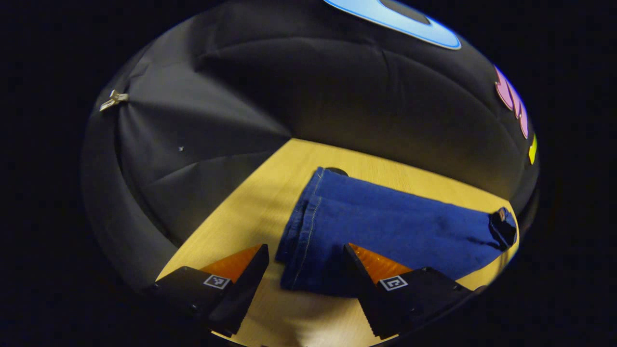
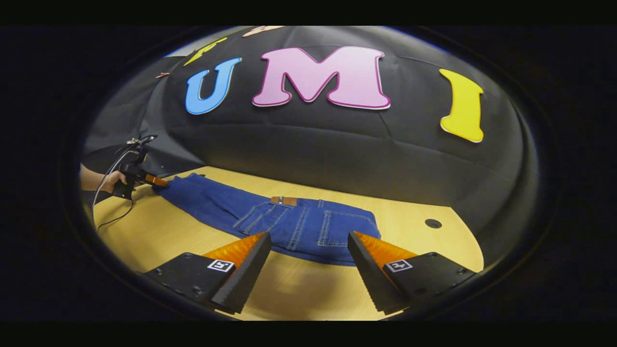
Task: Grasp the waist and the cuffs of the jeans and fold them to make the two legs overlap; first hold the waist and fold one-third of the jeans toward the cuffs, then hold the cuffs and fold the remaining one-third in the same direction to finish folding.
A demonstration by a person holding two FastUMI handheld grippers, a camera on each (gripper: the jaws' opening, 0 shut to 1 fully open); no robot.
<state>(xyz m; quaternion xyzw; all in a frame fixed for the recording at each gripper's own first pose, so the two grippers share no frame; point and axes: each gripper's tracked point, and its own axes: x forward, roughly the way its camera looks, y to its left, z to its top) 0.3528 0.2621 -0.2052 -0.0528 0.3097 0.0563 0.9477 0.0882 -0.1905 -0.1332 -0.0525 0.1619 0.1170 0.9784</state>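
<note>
Left gripper view. I hold the left gripper (image 1: 304,270) low over the wooden table (image 1: 250,212), pointing along the length of the jeans (image 1: 385,226). Its jaws stand wide apart; the cuffs (image 1: 301,241) lie between them, nearer the right finger, which overlaps the denim edge. I cannot tell whether that finger touches the cloth. The two legs lie one upon the other, and the garment runs away to the far right, where the right gripper (image 1: 502,225) shows as a small dark shape at the waist end.

Right gripper view. I hold the right gripper (image 2: 308,270) just above the table (image 2: 424,246), facing the waist (image 2: 313,250) of the jeans (image 2: 270,217) from the near side. Its jaws are wide open and grip nothing; the waistband edge lies just beyond the fingertips, between them. The back pockets (image 2: 344,224) and a brown waist patch (image 2: 283,201) face up. The legs stretch away to the far left, where the left gripper (image 2: 156,181) sits at the cuffs, held by a hand (image 2: 113,180) with a cable (image 2: 108,193) trailing from it. From here I cannot tell how far that gripper is open. A small dark hole (image 2: 433,223) marks the table to the right of the jeans, well apart from them.
</note>
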